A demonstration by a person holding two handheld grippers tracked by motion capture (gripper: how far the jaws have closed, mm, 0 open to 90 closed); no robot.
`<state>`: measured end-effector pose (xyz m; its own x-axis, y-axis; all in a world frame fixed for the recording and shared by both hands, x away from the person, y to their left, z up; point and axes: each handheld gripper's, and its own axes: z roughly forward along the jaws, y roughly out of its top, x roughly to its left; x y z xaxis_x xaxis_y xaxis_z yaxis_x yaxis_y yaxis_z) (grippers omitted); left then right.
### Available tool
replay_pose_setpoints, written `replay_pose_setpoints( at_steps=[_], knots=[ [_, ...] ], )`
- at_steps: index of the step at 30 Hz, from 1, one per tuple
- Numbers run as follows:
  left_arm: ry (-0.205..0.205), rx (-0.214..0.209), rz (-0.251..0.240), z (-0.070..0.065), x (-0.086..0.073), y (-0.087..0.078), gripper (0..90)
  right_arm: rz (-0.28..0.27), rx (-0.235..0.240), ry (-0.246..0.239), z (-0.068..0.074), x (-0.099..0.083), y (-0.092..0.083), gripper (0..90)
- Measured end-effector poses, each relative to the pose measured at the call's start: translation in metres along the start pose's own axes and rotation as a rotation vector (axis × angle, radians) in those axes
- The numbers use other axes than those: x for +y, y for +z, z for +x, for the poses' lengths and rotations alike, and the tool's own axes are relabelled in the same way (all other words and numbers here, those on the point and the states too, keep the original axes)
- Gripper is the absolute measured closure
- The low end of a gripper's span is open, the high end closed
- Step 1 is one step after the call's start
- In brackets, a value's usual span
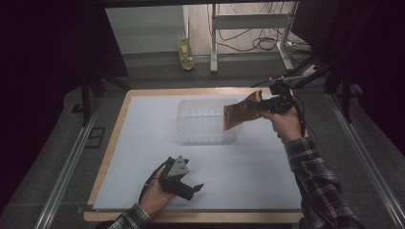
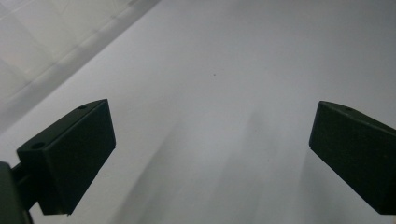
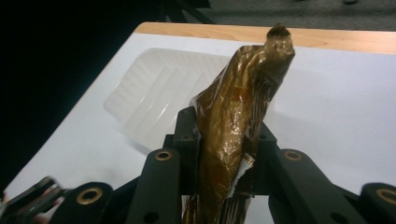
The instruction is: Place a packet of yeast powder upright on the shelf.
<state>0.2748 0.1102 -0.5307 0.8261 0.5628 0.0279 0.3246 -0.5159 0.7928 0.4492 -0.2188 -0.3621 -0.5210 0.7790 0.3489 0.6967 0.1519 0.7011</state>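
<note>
Nearest to me, my left gripper [image 1: 184,183] lies low over the white surface [image 1: 143,157] at the near edge, held in the left hand [image 1: 155,195]. In the left gripper view its fingers [image 2: 70,156] stand wide apart with nothing but bare white surface between them. A pale ribbed shape sits at the far left corner of that view; it is blurred, so I can only say it may be the container.

Further out, my right gripper [image 1: 267,107] is raised above the surface on the right, carried by the right hand [image 1: 286,126] with a plaid sleeve [image 1: 315,176] behind it. Its fingers [image 3: 187,140] are clamped narrow on a crinkled brown foil packet [image 3: 238,116]. The packet is pinched at its lower part between the two fingers and stands up and away past the fingertips, its twisted top end farthest from them. In the high view the packet [image 1: 241,112] sticks out sideways from the fingers and hangs over the right rim of the clear plastic container [image 1: 205,121].

Beyond the fingertips, the container [image 3: 149,98] rests on the surface, just ahead and to the left of the packet in the right gripper view. Past it runs the wooden edge of the surface [image 3: 210,31], and on the floor beyond stands a bottle [image 1: 185,52].
</note>
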Motion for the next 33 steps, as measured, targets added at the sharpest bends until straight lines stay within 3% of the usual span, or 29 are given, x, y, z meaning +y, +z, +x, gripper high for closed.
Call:
replay_pose_setpoints(
  at_steps=[14, 33],
  knots=[
    [0.007, -0.001, 0.007, -0.001, 0.000, 0.001, 0.6, 0.054, -0.034, 0.005, -0.002, 0.009, 0.035, 71.4],
    [0.007, -0.005, 0.006, -0.001, 0.000, 0.002, 0.6, -0.004, -0.021, 0.051, -0.010, 0.016, 0.067, 71.3]
  ],
)
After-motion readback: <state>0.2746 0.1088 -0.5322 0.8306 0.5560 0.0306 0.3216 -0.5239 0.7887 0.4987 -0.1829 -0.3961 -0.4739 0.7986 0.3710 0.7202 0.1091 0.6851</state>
